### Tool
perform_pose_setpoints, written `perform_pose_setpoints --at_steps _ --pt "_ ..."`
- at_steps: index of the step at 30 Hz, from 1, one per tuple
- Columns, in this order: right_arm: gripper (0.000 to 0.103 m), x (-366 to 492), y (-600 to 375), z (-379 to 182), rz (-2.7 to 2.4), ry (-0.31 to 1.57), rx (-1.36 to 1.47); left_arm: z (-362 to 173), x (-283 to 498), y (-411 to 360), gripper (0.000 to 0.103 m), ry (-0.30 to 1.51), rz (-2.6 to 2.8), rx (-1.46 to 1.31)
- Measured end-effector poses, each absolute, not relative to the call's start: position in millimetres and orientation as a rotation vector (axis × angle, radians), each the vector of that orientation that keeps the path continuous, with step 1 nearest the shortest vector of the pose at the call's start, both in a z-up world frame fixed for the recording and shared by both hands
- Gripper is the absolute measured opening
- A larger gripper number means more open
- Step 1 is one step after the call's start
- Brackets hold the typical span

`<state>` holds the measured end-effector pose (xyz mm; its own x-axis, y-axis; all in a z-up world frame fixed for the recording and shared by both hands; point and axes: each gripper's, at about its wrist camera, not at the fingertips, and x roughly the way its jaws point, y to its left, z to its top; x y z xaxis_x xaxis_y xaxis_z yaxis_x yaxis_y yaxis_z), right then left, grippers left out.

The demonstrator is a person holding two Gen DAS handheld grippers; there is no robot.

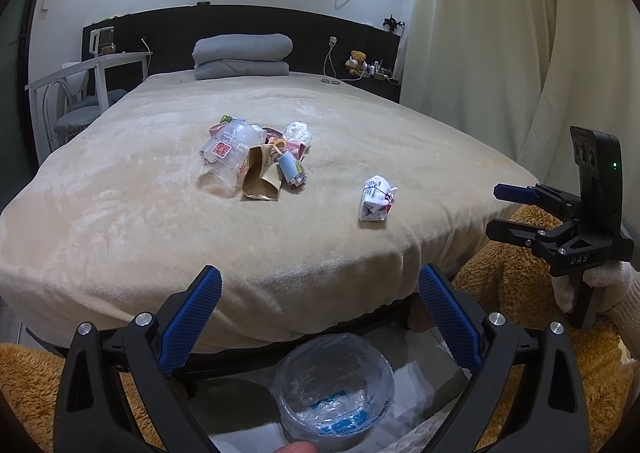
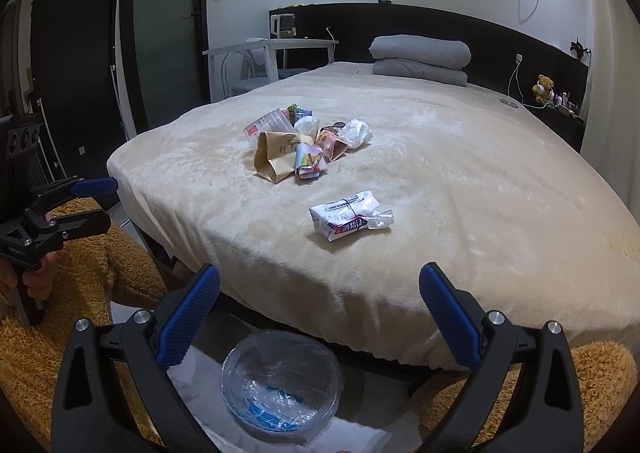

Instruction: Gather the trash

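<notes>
A: Where is the trash from where you stand?

B: All of it lies on the bed (image 1: 120, 213). The main heap (image 1: 256, 157) sits mid-blanket at about 12 o'clock from your left gripper (image 1: 320, 317): a clear plastic cup (image 1: 230, 147) on its side, a brown paper bag (image 1: 262, 177), some coloured wrappers and a crumpled clear bag (image 1: 298, 131). One white printed packet (image 2: 346, 215) lies apart from the heap, nearer the foot edge, at about 12 o'clock from your right gripper (image 2: 320, 313).

A: Why would you go for that one first?

B: My guess: it's alone and closest, so you can pinch it without disturbing the heap.

A: And your jaws?

B: Both pairs are spread wide and hold nothing. Each gripper hangs off the foot of the bed, above the floor, not yet over the blanket.

A: Where does the trash go?

B: The bin (image 1: 334, 389) is on the floor directly below your grippers, at 6 o'clock in both wrist views, tight against the bed's foot. It's lined with a clear plastic bag with blue print. I see only the crinkled liner inside; no trash in it yet, as far as I can tell.

A: Why there?

B: Probably so each piece needs only a short pull back and a drop.
</notes>
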<state>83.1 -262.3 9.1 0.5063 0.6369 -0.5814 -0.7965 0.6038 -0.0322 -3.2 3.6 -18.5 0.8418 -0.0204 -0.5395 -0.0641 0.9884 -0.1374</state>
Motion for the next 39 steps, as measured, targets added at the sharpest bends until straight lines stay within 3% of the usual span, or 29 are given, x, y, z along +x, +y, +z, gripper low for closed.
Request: perform_pose_setpoints --at_steps 39 --pt "0.099 81.2 -258.6 0.2 0.887 0.560 -0.342 -16.9 -3.5 4.6 0.097 0.559 0.021 -0.159"
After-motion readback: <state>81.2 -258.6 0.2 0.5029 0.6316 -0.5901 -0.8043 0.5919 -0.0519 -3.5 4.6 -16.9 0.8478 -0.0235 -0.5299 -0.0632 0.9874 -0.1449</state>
